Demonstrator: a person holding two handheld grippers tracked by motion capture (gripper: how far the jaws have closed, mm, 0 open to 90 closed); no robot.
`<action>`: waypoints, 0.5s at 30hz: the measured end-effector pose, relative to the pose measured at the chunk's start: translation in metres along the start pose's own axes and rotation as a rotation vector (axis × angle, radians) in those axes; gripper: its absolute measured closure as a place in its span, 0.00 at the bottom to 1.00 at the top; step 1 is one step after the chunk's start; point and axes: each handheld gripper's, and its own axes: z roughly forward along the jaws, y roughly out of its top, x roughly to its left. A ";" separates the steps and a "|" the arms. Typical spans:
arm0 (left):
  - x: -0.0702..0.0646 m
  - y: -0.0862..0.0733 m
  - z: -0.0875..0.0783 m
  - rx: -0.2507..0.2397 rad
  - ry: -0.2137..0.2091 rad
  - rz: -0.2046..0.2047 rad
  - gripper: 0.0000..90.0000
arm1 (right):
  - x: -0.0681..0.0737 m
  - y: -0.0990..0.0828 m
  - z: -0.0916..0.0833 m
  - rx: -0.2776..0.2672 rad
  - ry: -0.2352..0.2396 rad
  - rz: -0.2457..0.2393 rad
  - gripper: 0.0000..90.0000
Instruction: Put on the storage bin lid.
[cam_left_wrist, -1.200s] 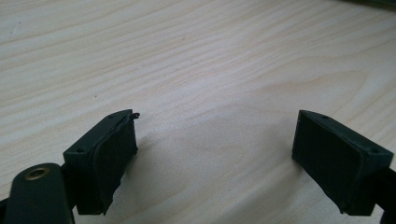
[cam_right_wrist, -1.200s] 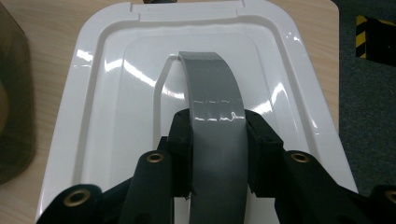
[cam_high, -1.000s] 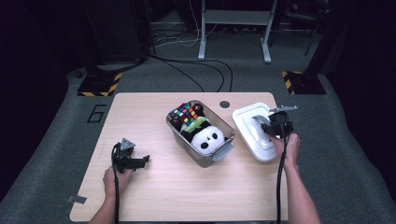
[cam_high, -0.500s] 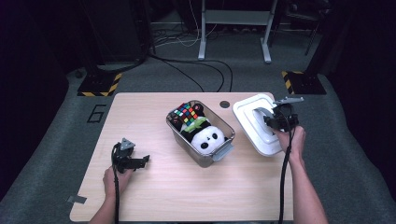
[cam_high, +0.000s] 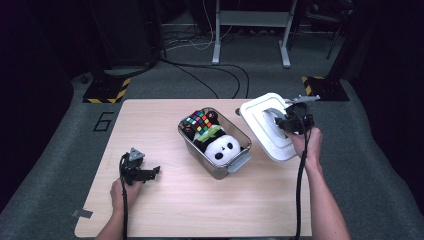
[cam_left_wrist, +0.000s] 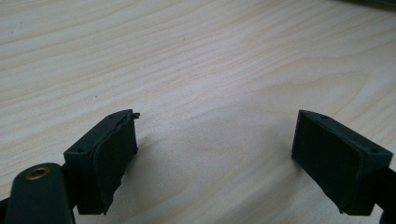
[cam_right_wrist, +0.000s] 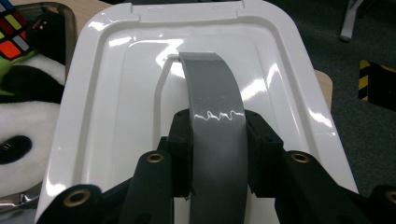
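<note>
A white lid (cam_high: 265, 125) (cam_right_wrist: 116, 93) with a grey handle (cam_right_wrist: 215, 126) hangs tilted above the table's right edge. My right gripper (cam_high: 283, 121) (cam_right_wrist: 217, 154) is shut on that handle. To its left stands a clear plastic bin (cam_high: 240, 161) that holds a panda plush (cam_high: 220, 149) (cam_right_wrist: 23, 121) and a colourful puzzle cube (cam_high: 201, 120) (cam_right_wrist: 11, 30). My left gripper (cam_high: 150, 172) (cam_left_wrist: 215, 158) rests low over the bare wood at the table's front left. Its jaws stand wide apart with nothing between them.
The wooden table (cam_high: 150, 125) stands on grey carpet, with a "6" (cam_high: 103, 121) marked beside its left end. Cables and desk legs (cam_high: 220, 30) lie behind it. Striped floor markers (cam_high: 107, 92) sit at both far corners.
My right gripper has lifted the lid off the table and carried it up and slightly away; the lid now tilts more. The left gripper has stayed still.
</note>
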 end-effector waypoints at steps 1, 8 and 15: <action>0.000 0.000 0.000 -0.001 0.001 -0.003 0.15 | 0.002 0.002 0.000 -0.003 0.006 -0.001 0.74; 0.000 0.000 0.000 -0.001 0.001 -0.003 0.15 | 0.018 0.013 -0.002 -0.023 0.038 -0.015 0.74; 0.000 0.000 0.000 0.000 0.001 -0.003 0.15 | 0.034 0.023 -0.002 -0.038 0.068 -0.029 0.74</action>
